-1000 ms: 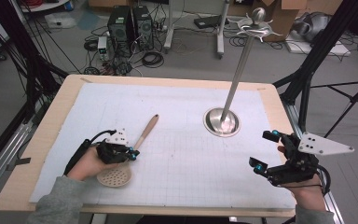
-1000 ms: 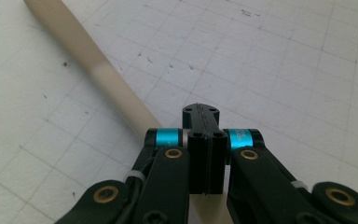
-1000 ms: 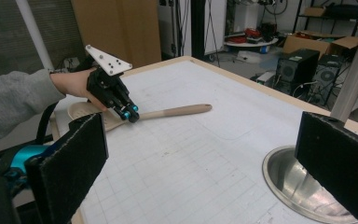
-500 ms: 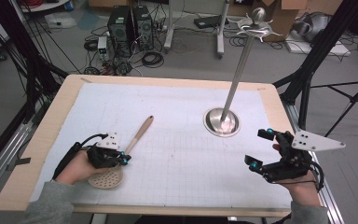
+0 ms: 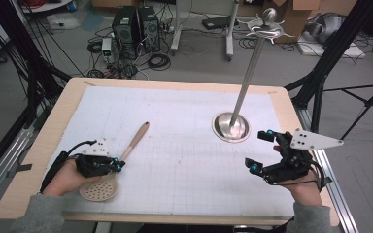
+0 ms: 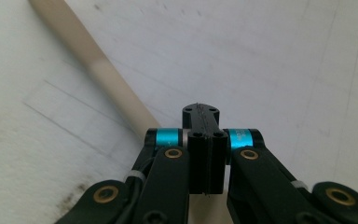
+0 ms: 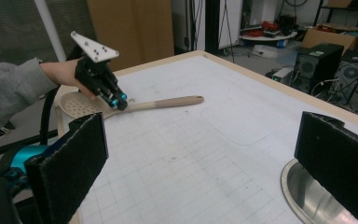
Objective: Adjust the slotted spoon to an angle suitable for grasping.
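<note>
Two tongs over one tabletop (image 5: 184, 85), one in each hand. Left tongs (image 5: 118, 166) are clamped on the slotted spoon (image 5: 108, 180), gripping the wooden handle down near where it joins the round perforated head. From the left gripper view the jaws are pressed together with the pale handle (image 6: 98, 70) running out past them up and to the left over the white gridded mat (image 6: 284, 70). The spoon's head sits right under the left hand (image 5: 65, 177), by the tabletop's near edge; the handle tip points away from those tongs toward the middle of the tabletop. Whether the spoon head is resting on the mat or lifted just clear, can't tell.

Right tongs (image 5: 261, 151) are wide open, nothing between the jaws, held by the right hand (image 5: 303, 187) near the right edge. Grey three-cornered plate on top of them sticks out to the right. In the right gripper view the two black padded jaws frame the scene, well apart, with the left tongs (image 7: 116, 100) and spoon (image 7: 135, 103) seen far across the mat.

Just ahead of the right tongs stands a metal stand (image 5: 245, 92): round steel base (image 5: 230, 127) close to the upper jaw, a thin pole rising from it, hooks and a ball at the top. Stand is well apart from the left tongs and spoon.
</note>
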A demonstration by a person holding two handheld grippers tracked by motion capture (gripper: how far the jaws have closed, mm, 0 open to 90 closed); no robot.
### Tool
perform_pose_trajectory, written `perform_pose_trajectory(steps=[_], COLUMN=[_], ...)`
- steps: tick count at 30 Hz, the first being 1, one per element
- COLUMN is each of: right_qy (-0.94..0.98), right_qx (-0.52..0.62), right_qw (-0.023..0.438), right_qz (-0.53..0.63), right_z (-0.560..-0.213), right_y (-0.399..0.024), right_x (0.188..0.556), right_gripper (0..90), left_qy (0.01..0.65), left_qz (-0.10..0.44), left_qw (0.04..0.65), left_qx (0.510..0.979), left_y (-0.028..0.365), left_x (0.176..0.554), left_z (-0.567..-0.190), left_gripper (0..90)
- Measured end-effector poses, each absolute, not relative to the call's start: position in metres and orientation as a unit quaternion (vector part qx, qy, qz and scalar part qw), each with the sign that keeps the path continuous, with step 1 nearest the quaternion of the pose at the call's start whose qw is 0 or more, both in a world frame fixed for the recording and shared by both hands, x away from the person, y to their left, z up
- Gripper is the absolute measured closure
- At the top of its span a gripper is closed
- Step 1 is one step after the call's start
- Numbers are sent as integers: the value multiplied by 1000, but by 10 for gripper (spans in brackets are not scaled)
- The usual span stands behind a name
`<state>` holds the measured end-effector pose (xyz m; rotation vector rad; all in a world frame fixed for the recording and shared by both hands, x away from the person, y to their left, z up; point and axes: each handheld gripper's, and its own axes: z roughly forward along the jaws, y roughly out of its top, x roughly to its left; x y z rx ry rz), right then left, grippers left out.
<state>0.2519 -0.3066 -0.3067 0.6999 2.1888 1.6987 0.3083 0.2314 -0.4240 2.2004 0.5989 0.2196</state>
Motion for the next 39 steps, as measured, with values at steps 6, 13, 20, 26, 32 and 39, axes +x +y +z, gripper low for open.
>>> perform_pose_trajectory(steps=[6,13,20,26,32,39], right_qy=[756,750,750,748,747,749], right_qx=[247,253,260,264,266,267], right_qw=[143,152,154,155,157,154], right_qz=[589,592,588,589,589,587], right_z=[-306,-305,-305,-305,-306,-306], right_y=[-312,-321,-327,-330,-332,-331], right_x=[247,240,234,230,229,229], right_gripper=[14,14,14,14,14,14], left_qy=[300,315,308,276,246,238], left_qz=[121,122,117,103,97,121], left_qw=[419,399,392,391,388,378], left_qx=[848,852,859,872,883,886], left_y=[234,228,225,214,204,199], left_x=[324,334,339,340,339,344], left_z=[-423,-430,-433,-432,-431,-426], left_gripper=[899,900,900,899,900,900])
